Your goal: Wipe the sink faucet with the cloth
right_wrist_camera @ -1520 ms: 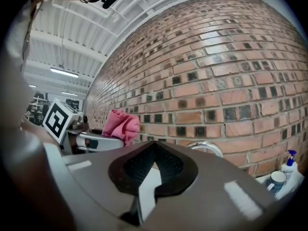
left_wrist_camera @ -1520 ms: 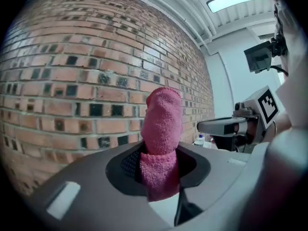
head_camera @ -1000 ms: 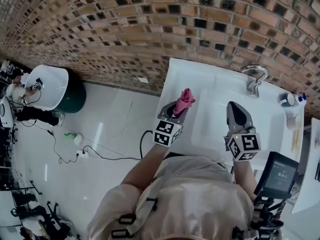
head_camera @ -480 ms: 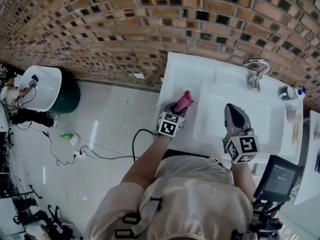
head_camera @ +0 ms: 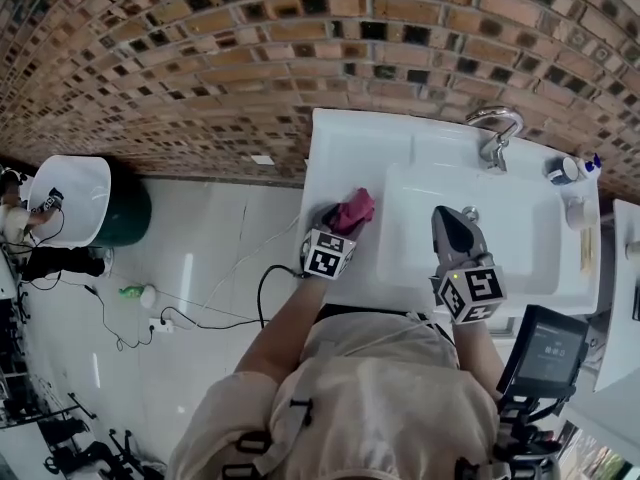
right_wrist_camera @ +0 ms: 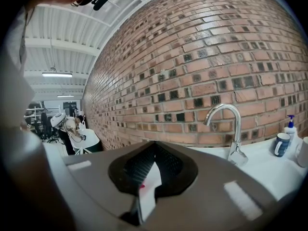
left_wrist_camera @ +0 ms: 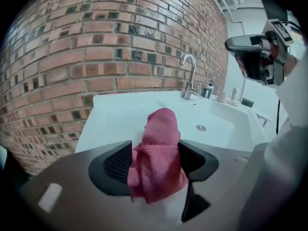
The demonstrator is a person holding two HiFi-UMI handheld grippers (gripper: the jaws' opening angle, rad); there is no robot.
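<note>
While the left gripper (head_camera: pixel 336 222) sits low over the left deck of the white sink (head_camera: pixel 350 143), its jaws have just been opening. They now stand apart, with the pink cloth (left_wrist_camera: pixel 159 150) bunched loosely between the pads rather than squeezed. The cloth appears to rest on the deck just left of the basin (head_camera: pixel 520 223), well apart from the chrome faucet (head_camera: pixel 495 133). The faucet rises at the far rim against the brick wall (head_camera: pixel 200 48). Over the basin's near side, the right gripper (head_camera: pixel 452 218) has its jaws together at the tips and carries nothing. At the sink's far right stand a blue cup (right_wrist_camera: pixel 281 144) and a pump bottle (right_wrist_camera: pixel 290 127).
</note>
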